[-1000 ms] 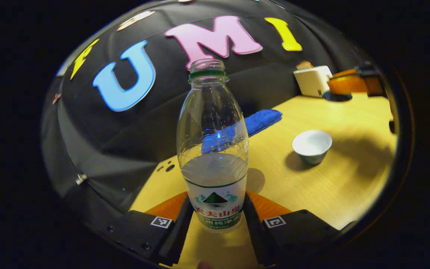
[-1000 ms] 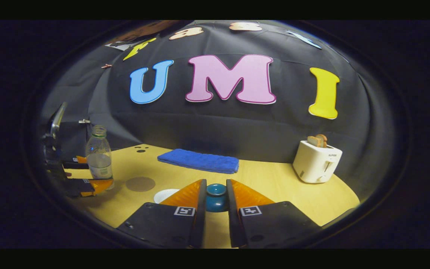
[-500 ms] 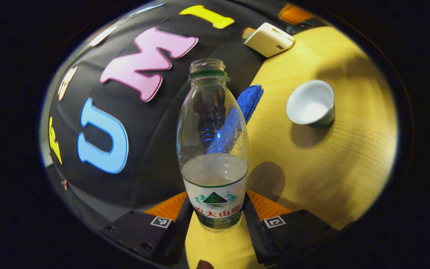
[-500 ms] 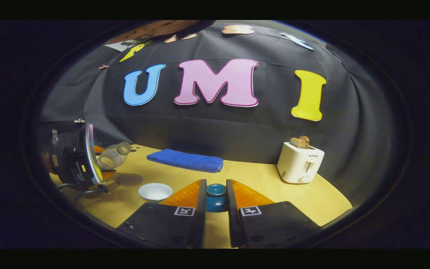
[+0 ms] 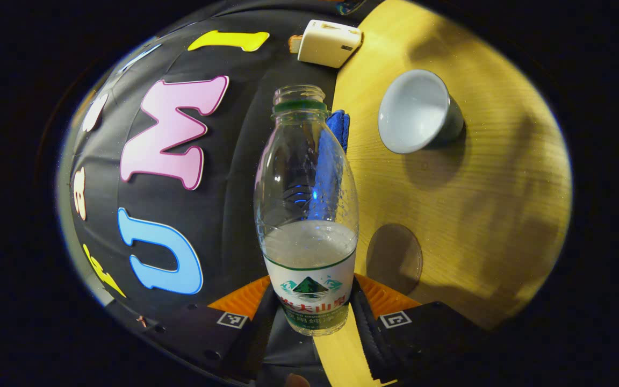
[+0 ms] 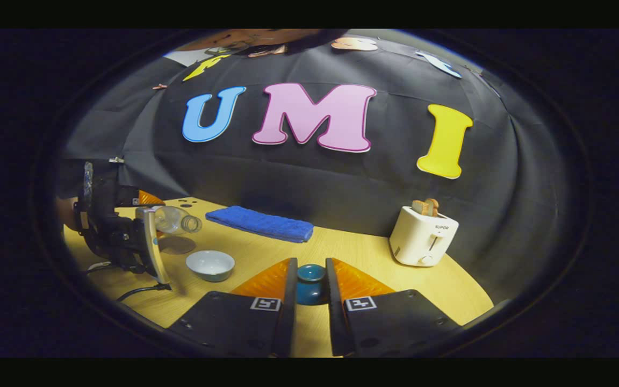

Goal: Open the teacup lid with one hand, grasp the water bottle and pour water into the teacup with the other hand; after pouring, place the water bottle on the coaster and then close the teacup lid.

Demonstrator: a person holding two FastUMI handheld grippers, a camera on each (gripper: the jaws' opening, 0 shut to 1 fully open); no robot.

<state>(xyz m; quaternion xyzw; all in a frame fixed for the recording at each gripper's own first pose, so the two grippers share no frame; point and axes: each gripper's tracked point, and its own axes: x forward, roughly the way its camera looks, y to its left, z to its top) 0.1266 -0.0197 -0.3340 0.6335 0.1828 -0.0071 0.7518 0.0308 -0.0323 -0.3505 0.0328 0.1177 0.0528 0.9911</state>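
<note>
Clear water bottle (image 5: 307, 215) clamped in left claw (image 5: 309, 317), tipped on its side, mouth toward teacup (image 6: 210, 264) | teacup open on wooden surface (image 6: 352, 258), coaster (image 6: 176, 245) just beyond | right claw (image 6: 309, 290) pinching teal lid (image 6: 310, 284) | blue towel (image 6: 260, 223), toaster (image 6: 422, 242) far

Table (image 6: 374, 258): teacup (image 6: 210, 265), coaster (image 6: 177, 245), towel (image 6: 260, 223), toaster (image 6: 423, 242)

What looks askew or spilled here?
Nothing spilled. The bottle lies nearly level in the left claw, mouth beside the cup, not over it. The right claw holds the lid.
</note>
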